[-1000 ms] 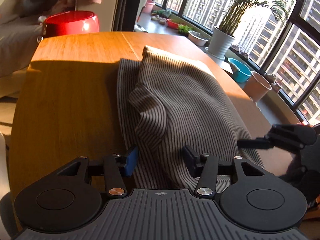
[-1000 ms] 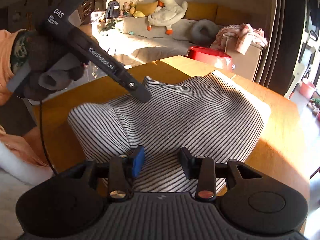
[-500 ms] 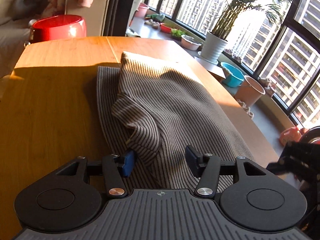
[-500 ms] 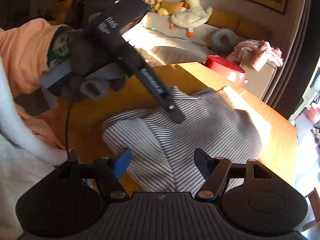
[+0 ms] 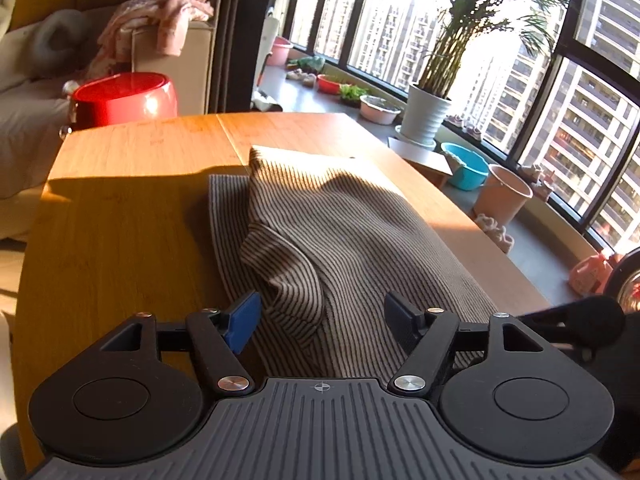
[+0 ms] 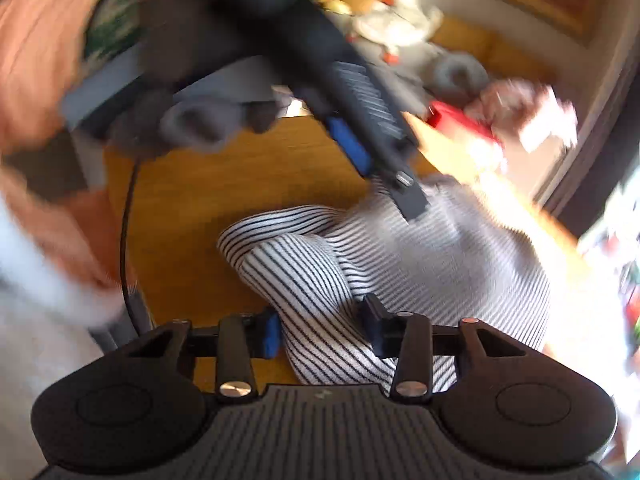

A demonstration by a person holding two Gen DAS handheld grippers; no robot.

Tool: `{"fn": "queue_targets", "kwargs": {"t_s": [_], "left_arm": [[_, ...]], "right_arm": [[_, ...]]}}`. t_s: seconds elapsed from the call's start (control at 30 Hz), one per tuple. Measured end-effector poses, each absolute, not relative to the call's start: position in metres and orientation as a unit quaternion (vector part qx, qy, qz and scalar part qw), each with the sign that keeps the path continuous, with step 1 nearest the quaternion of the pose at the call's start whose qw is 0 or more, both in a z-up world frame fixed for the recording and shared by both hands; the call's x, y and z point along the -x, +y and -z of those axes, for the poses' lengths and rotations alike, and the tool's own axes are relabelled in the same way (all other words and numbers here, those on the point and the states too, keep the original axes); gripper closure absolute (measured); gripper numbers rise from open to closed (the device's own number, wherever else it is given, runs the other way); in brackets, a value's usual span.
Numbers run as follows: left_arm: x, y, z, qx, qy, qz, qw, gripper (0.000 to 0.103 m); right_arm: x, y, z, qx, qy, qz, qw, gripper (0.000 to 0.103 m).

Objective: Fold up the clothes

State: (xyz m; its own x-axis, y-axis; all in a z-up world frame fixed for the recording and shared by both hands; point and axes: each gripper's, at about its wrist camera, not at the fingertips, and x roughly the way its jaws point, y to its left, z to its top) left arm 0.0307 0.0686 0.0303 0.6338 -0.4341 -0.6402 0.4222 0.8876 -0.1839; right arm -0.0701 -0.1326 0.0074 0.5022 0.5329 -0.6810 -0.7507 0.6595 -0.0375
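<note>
striped garment lies on the wooden worktop, partly folded, with one flap doubled over toward the middle and a rumpled sleeve end nearest the camera. left tool hovers low over the near edge of the garment, fingers well apart, nothing between them. in the right wrist view the right tool has its fingers on either side of a bunched striped fold; the gap looks narrowed around the cloth, but the frame is motion-blurred and i cannot tell whether the pads actually clamp it. the left tool also shows there, held in a gloved hand above the far side of the garment. red pot stands beyond the worktop's far end.
</note>
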Motion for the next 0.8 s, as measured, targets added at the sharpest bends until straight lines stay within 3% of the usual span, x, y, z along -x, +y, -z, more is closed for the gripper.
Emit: {"fn": "queue_targets", "kwargs": {"t_s": [0.07, 0.17, 0.53, 0.6, 0.73, 0.77, 0.8], "left_arm": [[-0.021, 0.076, -0.034, -0.013, 0.343, 0.252, 0.905, 0.015], [-0.004, 0.083, -0.033, -0.06, 0.332, 0.275, 0.9, 0.013], [0.052, 0.005, 0.009, -0.346, 0.218, 0.321, 0.854, 0.008], [0.047, 0.0, 0.014, -0.343, 0.221, 0.332, 0.85, 0.015], [0.036, -0.012, 0.024, -0.338, 0.226, 0.353, 0.843, 0.051], [0.034, -0.013, 0.024, -0.33, 0.228, 0.356, 0.844, 0.055], [0.03, -0.011, 0.022, -0.31, 0.235, 0.357, 0.849, 0.057]], "right_arm": [[0.045, -0.151, -0.011, 0.069, 0.375, -0.377, 0.844, 0.072], [0.016, -0.177, -0.006, -0.044, 0.421, -0.381, 0.822, 0.073], [0.005, -0.187, 0.004, -0.124, 0.443, -0.389, 0.798, 0.072], [0.003, -0.183, 0.004, -0.118, 0.441, -0.389, 0.8, 0.072], [0.019, -0.181, -0.011, -0.058, 0.411, -0.382, 0.825, 0.069], [0.026, -0.182, -0.018, -0.031, 0.394, -0.377, 0.837, 0.065], [0.036, -0.183, -0.023, 0.003, 0.372, -0.37, 0.851, 0.052]]}}
